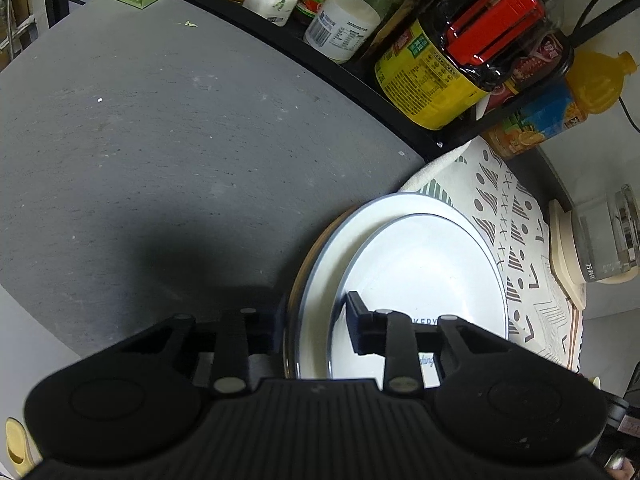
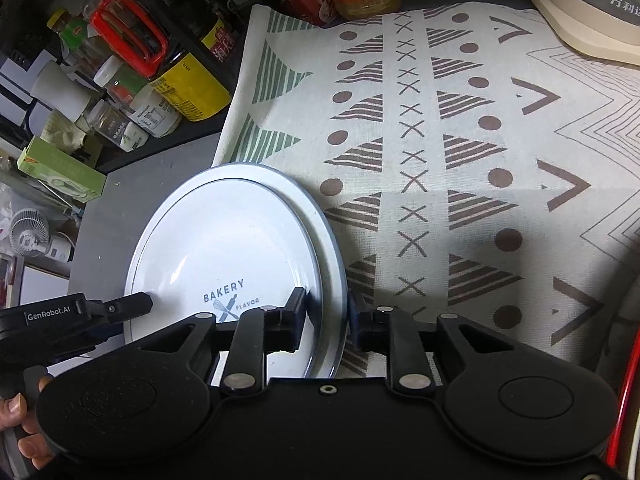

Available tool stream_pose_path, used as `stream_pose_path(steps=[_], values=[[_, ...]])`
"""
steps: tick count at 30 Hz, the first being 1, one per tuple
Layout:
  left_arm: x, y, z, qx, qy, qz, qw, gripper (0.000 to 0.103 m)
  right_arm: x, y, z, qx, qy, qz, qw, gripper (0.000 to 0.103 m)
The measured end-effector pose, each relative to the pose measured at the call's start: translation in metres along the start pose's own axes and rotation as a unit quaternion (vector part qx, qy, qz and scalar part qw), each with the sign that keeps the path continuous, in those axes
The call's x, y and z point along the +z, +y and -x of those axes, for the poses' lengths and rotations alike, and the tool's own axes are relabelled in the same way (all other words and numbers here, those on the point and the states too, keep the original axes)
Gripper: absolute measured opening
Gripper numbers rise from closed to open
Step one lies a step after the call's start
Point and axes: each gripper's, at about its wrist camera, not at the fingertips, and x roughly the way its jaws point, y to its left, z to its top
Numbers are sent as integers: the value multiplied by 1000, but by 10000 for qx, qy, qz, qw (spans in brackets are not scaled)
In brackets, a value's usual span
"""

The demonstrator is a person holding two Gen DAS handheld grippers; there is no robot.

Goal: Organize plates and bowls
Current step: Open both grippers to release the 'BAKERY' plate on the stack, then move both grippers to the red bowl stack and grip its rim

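White stacked plates [image 2: 224, 236] sit between both spread claws, right claw [image 2: 330, 312] straddling their rim.

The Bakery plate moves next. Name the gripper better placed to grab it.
Left, probably: the left gripper has one finger on the Bakery plate, the other past the larger plate. The right gripper straddles the rims loosely.

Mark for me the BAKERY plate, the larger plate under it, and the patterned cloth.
BAKERY plate [image 2: 224, 248]: right wrist view, on its white centre above the lettering.
Larger plate [image 2: 326, 240]: right wrist view, on its exposed right rim.
Patterned cloth [image 2: 460, 152]: right wrist view, on a striped triangle mid-cloth.
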Motion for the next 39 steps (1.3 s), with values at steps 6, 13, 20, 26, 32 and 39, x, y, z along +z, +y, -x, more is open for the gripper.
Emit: stream_pose_path(steps=[6, 13, 20, 26, 32, 39], values=[[0, -2, 0, 44, 0, -105, 9999, 30, -1, 0, 1, -21, 9, -27, 10000, 23], [1, -13, 5, 360, 61, -339, 9988, 38, -3, -2, 11, -1, -59, -90, 9999, 27], [-4, -27, 14, 391, 109, -664, 9970, 59, -5, -7, 36, 156, -302, -161, 9993, 54], [-16, -47, 28, 322, 84, -1041, 9940, 74, -8, -12, 64, 241, -556, -165, 9980, 72], [-27, -77, 31, 147, 187, -1565, 9874, 83, -8, -31, 99, 271, -853, -315, 9955, 85], [-35, -112, 35, -65, 212, -1952, 9805, 87, -15, -55, 137, 231, -1144, -516, 9918, 89]])
